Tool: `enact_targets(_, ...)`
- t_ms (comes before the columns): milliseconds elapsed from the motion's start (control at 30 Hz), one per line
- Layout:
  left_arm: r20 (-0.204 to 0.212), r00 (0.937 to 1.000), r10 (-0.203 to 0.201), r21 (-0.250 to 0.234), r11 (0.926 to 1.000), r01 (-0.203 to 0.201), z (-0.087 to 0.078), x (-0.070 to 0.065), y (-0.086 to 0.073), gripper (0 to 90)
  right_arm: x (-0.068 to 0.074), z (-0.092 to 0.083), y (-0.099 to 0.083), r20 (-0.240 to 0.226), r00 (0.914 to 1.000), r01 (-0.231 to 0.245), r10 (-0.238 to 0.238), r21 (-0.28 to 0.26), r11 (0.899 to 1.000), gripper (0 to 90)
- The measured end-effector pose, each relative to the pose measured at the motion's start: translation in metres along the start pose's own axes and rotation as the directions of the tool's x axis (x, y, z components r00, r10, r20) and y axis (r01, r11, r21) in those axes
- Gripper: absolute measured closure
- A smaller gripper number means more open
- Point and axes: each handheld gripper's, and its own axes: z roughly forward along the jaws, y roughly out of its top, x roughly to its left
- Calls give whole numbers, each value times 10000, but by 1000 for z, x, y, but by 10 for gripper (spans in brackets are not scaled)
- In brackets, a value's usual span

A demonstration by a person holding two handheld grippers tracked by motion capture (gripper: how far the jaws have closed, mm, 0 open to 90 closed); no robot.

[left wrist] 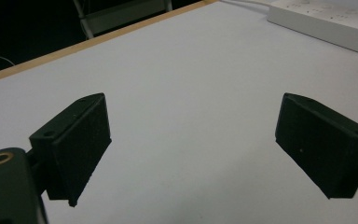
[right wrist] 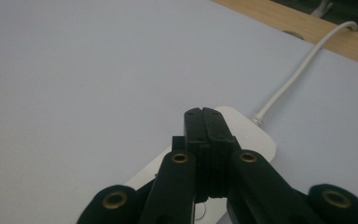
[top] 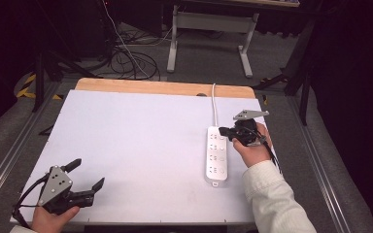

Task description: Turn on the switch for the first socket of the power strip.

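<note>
Holding a gripper in each hand, I work at a white table (top: 136,145) with a wooden strip along its far edge.

1. Left gripper (top: 88,175): positioned at the near left corner of the table, over bare surface. Its jaws are spread wide with nothing between them. In the left gripper view the left gripper (left wrist: 191,140) shows both black jaws standing far apart above the white tabletop (left wrist: 186,84). My left hand (top: 53,218) grips the body from the near edge.

2. Right gripper (top: 226,132): positioned at the right side of the table, over the far end of the power strip (top: 216,158). Its jaws are pressed together, with no visible gap. In the right gripper view the right gripper (right wrist: 204,114) shows the closed tips directly above the rounded end of the power strip (right wrist: 256,135); whether the tips touch it cannot be determined. My right hand (top: 255,150) holds the body just beside the strip.

3. Power strip: white, lying flat, long axis running away from me, on the right half of the table and well apart from the left gripper. Its white cord (top: 214,104) leaves the far end and runs toward the wooden strip, ending near a hole (top: 201,94) there
</note>
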Motion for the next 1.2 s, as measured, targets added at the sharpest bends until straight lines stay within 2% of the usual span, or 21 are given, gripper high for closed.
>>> enact_targets(667,12,10000,-31,20,10000,31,0,0,0,108,-13,23,-6,734,9973,-43,-36,1064,9943,900)
enact_targets(1200,-9,10000,8,32,10000,-8,0,0,0,107,-17,36,-10,893,9960,-113,-43,1736,9847,900)
